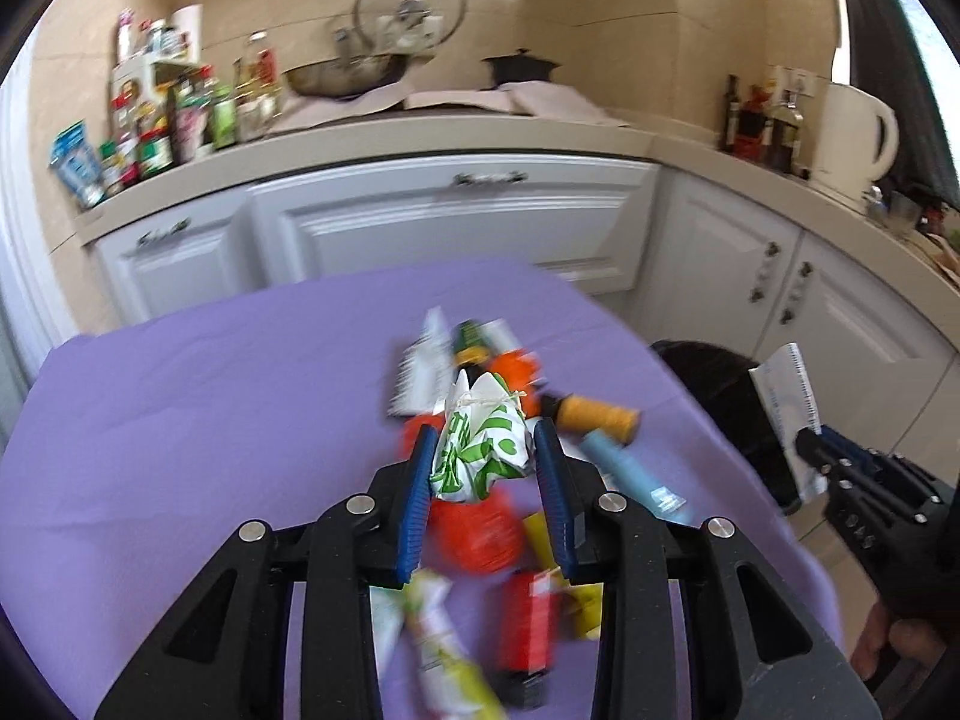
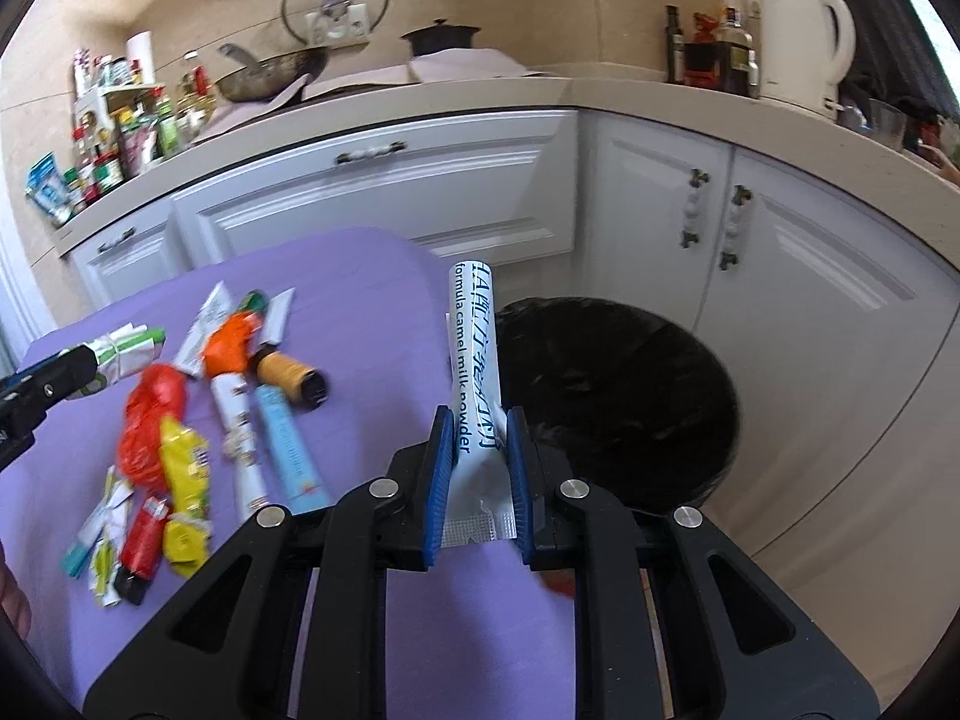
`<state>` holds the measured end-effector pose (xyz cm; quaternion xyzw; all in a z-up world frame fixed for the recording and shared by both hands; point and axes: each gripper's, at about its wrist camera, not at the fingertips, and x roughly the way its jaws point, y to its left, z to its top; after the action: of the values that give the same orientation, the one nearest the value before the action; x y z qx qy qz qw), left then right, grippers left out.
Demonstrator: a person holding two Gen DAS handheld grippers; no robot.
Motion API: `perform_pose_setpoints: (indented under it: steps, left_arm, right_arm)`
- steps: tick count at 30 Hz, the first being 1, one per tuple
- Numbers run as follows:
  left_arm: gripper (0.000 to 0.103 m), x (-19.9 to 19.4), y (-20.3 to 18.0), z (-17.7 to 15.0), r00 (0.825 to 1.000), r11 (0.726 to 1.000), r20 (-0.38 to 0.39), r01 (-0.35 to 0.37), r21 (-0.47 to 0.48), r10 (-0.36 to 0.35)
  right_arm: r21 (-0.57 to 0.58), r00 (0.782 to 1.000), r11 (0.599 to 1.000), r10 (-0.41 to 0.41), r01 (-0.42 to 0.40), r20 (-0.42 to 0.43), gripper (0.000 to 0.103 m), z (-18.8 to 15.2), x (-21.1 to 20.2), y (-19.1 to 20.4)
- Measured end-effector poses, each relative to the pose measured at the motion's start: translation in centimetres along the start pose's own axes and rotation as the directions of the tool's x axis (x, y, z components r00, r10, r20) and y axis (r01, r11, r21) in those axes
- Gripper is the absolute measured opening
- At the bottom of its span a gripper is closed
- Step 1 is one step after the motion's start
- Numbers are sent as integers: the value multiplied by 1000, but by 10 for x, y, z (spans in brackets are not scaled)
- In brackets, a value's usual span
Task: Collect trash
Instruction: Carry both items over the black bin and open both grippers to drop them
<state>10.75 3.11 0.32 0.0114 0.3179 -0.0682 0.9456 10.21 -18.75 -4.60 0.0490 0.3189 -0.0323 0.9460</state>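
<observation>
The trash (image 2: 198, 420) lies in a blurred heap on the purple tablecloth (image 2: 360, 276), so I cannot read most wrappers. My left gripper (image 1: 486, 450) clamps a green-white packet (image 1: 480, 450) above the heap; my right gripper (image 2: 478, 438) pinches a milk powder sachet (image 2: 477, 372) beside the black bin (image 2: 630, 396).

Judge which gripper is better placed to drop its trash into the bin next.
Right. The right gripper holds its milk powder sachet beside the black bin; the left gripper holds its green-and-white wrapper over the table's middle.
</observation>
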Motion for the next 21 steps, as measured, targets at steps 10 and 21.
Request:
perform_pose_setpoints:
  steps: [10,21]
  left_arm:
    - [34,30,-76,27,995,992,33,89,86,-92]
    - [34,84,-147,35,995,980,7,94,174,-96]
  right_arm:
    - [34,996,996,-85,85,16,18,20,22,-50]
    - [59,990,989,-138,139,-8,18,27,60,-94]
